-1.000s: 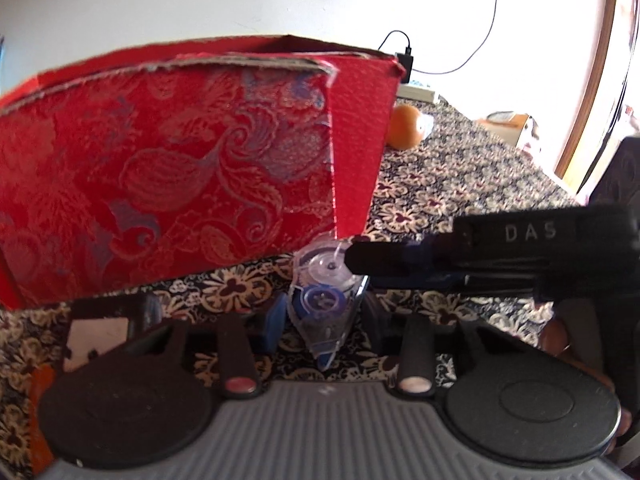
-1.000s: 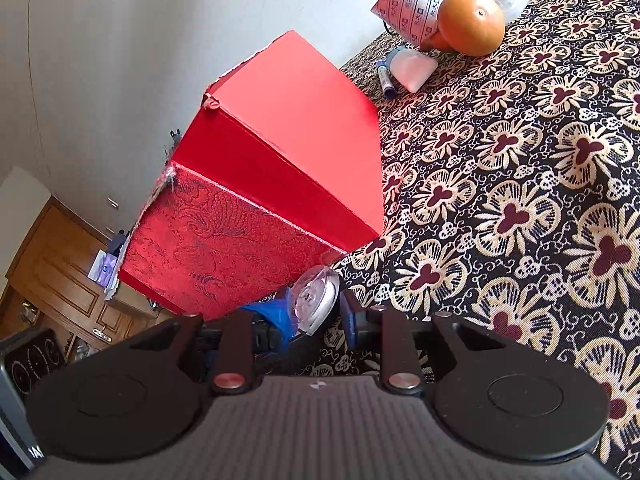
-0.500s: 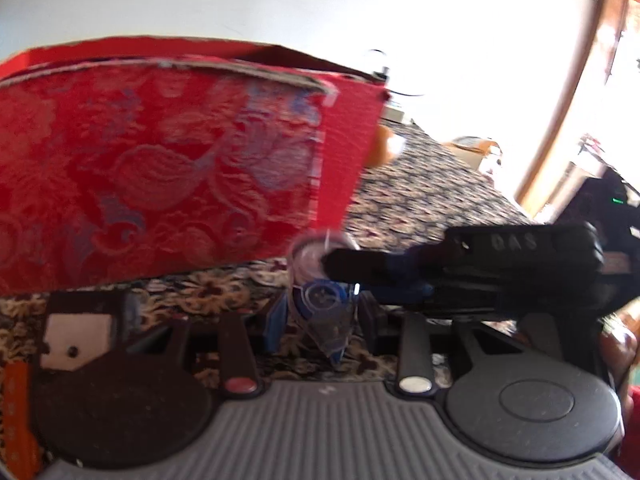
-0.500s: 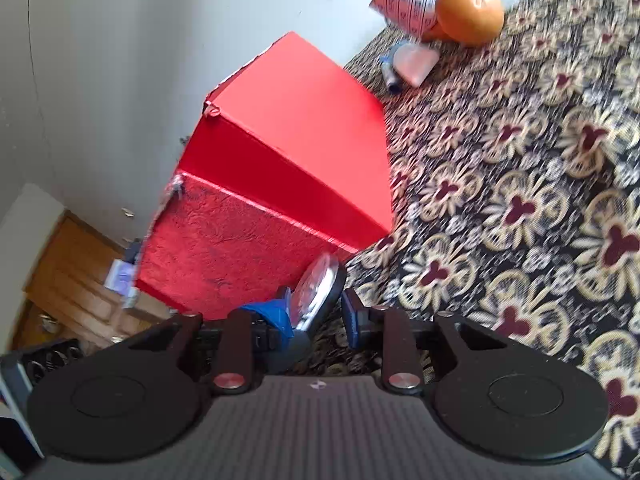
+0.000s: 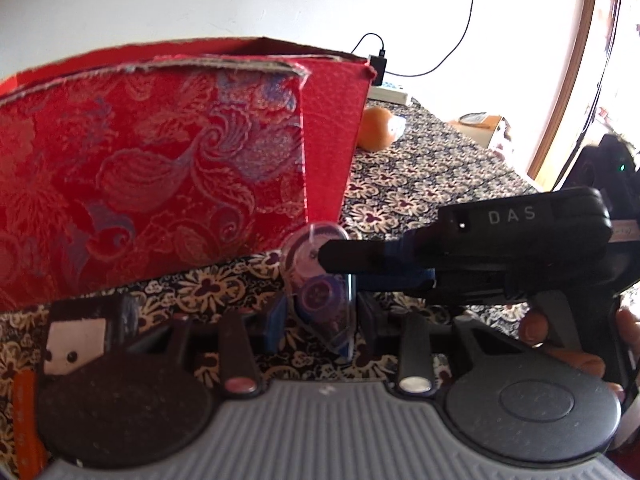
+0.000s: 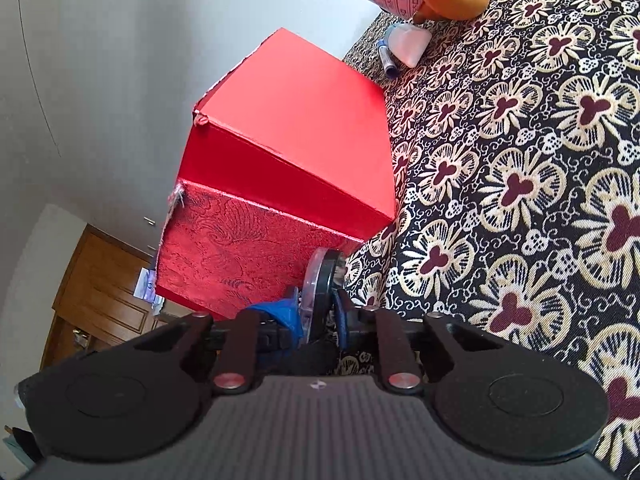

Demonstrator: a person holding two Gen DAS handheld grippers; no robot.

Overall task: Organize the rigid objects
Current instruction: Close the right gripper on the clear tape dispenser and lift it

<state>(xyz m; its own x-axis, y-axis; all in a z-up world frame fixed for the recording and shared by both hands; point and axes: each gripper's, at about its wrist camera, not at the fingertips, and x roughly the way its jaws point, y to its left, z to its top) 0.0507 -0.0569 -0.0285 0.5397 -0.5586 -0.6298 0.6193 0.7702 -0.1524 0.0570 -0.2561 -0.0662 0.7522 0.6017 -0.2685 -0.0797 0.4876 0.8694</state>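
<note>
Right gripper (image 5: 332, 256) rolled | floral tablecloth (image 6: 520, 184) | white wall (image 5: 200, 0)

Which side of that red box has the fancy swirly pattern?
The wide side facing the left tongs; the narrower side around the corner is plain red.

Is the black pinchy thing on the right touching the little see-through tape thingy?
Touching. In the left wrist view, the right gripper reaches in from the side, its fingers pressed across the tape dispenser, no gap showing.
</note>
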